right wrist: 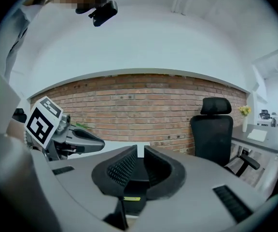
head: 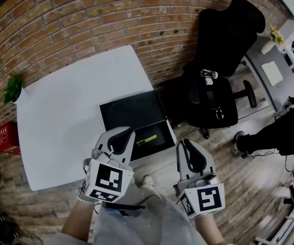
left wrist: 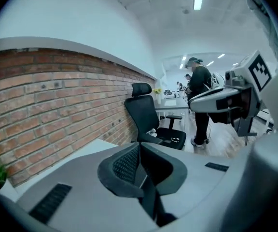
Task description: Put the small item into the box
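Head view: a white table (head: 70,121) is standing against a brick wall (head: 86,19), and a black box (head: 129,111) is lying open at the table's near edge. The small item (head: 147,139), a thin yellow strip, is lying flat inside the box, in its near half. The left hand-held gripper (head: 128,133) is hovering over the box's near left corner. The right hand-held gripper (head: 184,146) is hanging just off the box's near right corner, over the wood floor (head: 239,188). A black office chair (head: 216,60) is standing just right of the box, and a person (head: 285,131) is standing well beyond the chair. A potted plant (head: 13,87) is sitting far left of the box.

Left gripper view: the jaws are meeting at their tips with nothing between them. The chair and the person are showing beyond them.

Right gripper view: the jaws are standing a narrow gap apart, gripping nothing. Through the gap the box's dark inside is showing, with the yellow strip (right wrist: 132,198) lying in it.
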Motion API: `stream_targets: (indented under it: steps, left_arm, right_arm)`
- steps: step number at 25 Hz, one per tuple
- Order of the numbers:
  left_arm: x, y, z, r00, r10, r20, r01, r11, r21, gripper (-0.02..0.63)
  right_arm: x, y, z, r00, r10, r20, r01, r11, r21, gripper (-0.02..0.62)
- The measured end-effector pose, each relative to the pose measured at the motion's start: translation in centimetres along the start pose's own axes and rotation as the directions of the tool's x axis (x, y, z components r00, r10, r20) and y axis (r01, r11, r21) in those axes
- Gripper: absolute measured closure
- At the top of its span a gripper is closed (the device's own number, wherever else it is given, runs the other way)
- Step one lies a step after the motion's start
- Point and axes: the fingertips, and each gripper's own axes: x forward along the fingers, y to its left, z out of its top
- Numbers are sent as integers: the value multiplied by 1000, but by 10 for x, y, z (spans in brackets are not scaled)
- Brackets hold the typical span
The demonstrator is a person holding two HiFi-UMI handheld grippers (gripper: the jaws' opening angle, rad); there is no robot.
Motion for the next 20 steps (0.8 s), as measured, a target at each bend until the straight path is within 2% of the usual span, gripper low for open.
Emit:
stream_targets:
  steps: [6,10,15,20]
  left_arm:
    - [-49,17,44,986,100,132,-101,995,1,583]
    - [-77,28,63,967,161,200,-160,987,-21,583]
    - [-101,33,70,947,217,236,-209,976,-55,583]
    - [-114,32,77,941,232,247,-225,973,-55,583]
  right_arm:
    - [-1,23,31,996,70,61,-67,997,-43,528]
    - [1,36,45,989,118,91,-112,991,-70,529]
    - [3,46,58,980,161,116,-150,984,-94,528]
    - [4,48,67,974,181,134,-167,980,-107,528]
